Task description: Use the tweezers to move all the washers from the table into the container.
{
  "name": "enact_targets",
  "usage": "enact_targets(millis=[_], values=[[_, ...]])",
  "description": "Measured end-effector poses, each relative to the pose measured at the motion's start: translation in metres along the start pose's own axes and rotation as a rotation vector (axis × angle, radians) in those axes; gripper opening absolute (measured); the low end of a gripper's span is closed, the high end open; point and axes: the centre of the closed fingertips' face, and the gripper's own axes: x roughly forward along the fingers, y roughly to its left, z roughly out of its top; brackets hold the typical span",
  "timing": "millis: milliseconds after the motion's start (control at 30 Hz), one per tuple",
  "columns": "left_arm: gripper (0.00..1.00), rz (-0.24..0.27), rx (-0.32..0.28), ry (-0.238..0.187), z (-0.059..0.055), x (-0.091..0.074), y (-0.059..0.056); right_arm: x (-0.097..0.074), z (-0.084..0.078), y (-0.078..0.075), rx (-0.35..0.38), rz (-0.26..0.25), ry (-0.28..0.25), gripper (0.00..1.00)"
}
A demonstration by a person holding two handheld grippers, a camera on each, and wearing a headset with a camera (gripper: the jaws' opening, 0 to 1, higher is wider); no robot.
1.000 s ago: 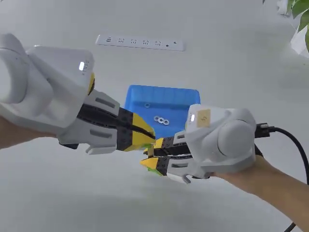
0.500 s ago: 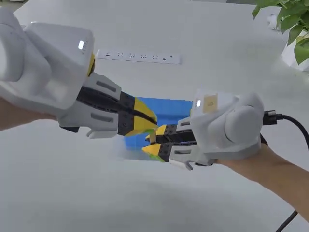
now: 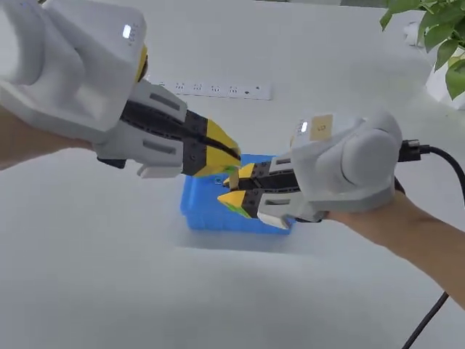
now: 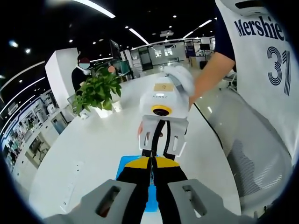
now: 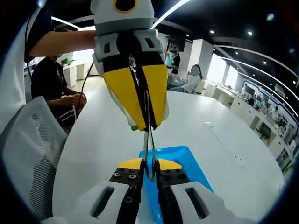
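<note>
Since a second ago, both gripper tips have moved from the near edge of the blue container (image 3: 207,218) to above it. The right gripper (image 3: 227,187), reaching in from 3 o'clock, and the left gripper (image 3: 232,156), from 10 o'clock, meet tip to tip — each pair of jaws clamped on the thin metal tweezers (image 5: 147,149). Farther off lie a power strip (image 3: 218,89) at 12 o'clock and a plant (image 3: 436,33) at 1.

There's the white table (image 3: 80,269), and on it a blue container (image 3: 207,214) sits about mid-table (open side up). A white power strip (image 3: 218,89) lies beyond it, well apart, with a potted plant (image 3: 429,25) far right.
</note>
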Motion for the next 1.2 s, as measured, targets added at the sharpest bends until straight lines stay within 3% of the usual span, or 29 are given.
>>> enact_targets(millis=[100,267,433,933,1200], values=[[0.06,-0.003,0.003,0.006,-0.005,0.004,0.01,0.004,-0.003,-0.007,0.009,-0.006,-0.004,0.12],[0.06,-0.002,-0.001,0.012,-0.013,0.011,0.016,0.011,-0.013,-0.019,0.025,-0.01,0.004,0.12],[0.06,-0.005,-0.004,0.022,-0.027,0.023,0.028,0.017,-0.025,-0.029,0.044,-0.015,0.019,0.12],[0.06,-0.034,-0.058,0.037,-0.046,0.043,0.034,0.026,-0.051,-0.035,0.095,-0.009,0.058,0.12],[0.06,-0.04,-0.063,0.035,-0.048,0.049,0.035,0.025,-0.055,-0.037,0.113,-0.018,0.069,0.13]])
